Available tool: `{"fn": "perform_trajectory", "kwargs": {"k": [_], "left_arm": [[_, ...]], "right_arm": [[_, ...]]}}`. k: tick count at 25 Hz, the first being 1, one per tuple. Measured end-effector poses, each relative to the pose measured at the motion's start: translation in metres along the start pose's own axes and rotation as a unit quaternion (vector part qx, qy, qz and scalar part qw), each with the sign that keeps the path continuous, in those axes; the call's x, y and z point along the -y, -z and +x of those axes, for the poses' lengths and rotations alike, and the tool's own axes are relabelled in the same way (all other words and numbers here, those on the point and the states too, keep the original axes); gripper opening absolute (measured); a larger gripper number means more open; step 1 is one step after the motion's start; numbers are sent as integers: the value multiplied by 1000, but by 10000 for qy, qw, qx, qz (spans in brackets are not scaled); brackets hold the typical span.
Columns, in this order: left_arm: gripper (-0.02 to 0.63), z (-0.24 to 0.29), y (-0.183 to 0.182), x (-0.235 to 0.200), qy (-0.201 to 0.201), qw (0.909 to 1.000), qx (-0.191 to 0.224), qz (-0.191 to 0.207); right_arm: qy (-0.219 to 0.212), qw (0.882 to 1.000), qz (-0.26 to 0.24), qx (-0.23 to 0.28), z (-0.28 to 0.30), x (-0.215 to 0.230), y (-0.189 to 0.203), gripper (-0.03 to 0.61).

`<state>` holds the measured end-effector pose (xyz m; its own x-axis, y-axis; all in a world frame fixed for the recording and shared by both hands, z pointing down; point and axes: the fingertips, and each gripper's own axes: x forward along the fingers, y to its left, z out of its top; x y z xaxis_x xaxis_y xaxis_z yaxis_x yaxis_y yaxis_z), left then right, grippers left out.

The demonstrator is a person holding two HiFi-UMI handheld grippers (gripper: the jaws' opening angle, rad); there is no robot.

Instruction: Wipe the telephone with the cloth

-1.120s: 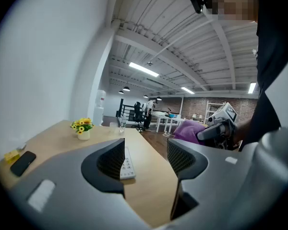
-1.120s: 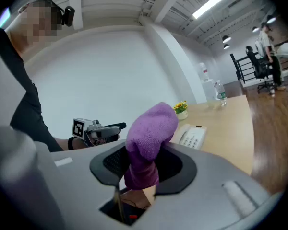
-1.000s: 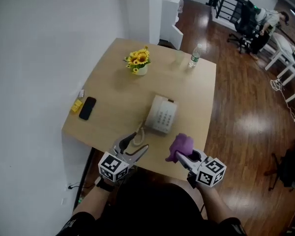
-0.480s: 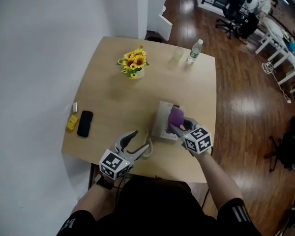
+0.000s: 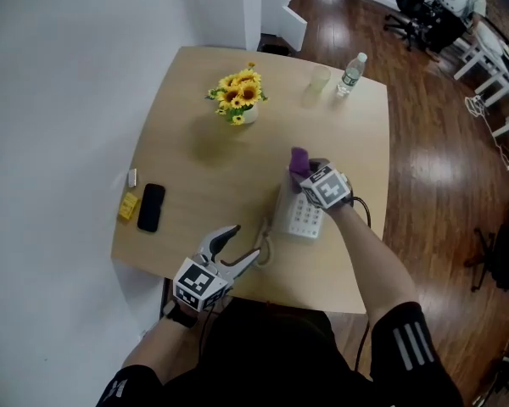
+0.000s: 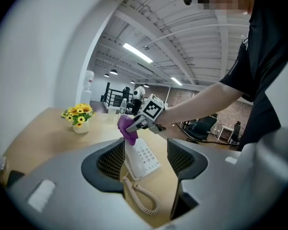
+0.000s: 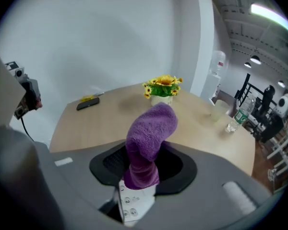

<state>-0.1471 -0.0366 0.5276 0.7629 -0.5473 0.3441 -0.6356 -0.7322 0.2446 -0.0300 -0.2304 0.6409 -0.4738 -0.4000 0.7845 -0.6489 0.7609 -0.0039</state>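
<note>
A white push-button telephone lies on the wooden table, its coiled cord trailing toward the front edge. My right gripper is shut on a purple cloth at the telephone's far end. In the right gripper view the cloth bulges up between the jaws, with the telephone's keys just below. My left gripper stands open near the front edge, beside the cord and holding nothing. The left gripper view shows the telephone ahead, beyond its jaws, and the cloth.
A pot of sunflowers stands at the back of the table, with a cup and a water bottle at the back right. A black mobile phone and a yellow item lie at the left edge. A white wall is on the left.
My right gripper has carried the cloth from the table's front edge onto the telephone and along it to its far end. The left gripper has stayed put.
</note>
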Motion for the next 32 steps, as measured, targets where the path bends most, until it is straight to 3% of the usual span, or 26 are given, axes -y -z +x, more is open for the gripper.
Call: {"fn": "perform_trajectory", "kwargs": {"k": [5, 10, 13, 22, 32], "left_arm": [[272, 0, 4, -5, -94, 9999, -118, -41], [272, 6, 7, -12, -217, 9996, -186, -61], [270, 12, 6, -18, -313, 9993, -185, -83], [272, 35, -5, -41, -565, 9980, -290, -46], [272, 51, 0, -44, -744, 9955, -585, -15]], "right_arm": [[-149, 9988, -316, -340, 31, -1, 19, 146], [-169, 9932, -1115, -278, 31, -29, 19, 146], [-452, 9876, -1489, -218, 24, -59, 28, 146], [-1145, 9630, -2431, -200, 15, -144, 75, 144], [-1619, 9345, -3116, -582, 19, -197, 135, 141]]}}
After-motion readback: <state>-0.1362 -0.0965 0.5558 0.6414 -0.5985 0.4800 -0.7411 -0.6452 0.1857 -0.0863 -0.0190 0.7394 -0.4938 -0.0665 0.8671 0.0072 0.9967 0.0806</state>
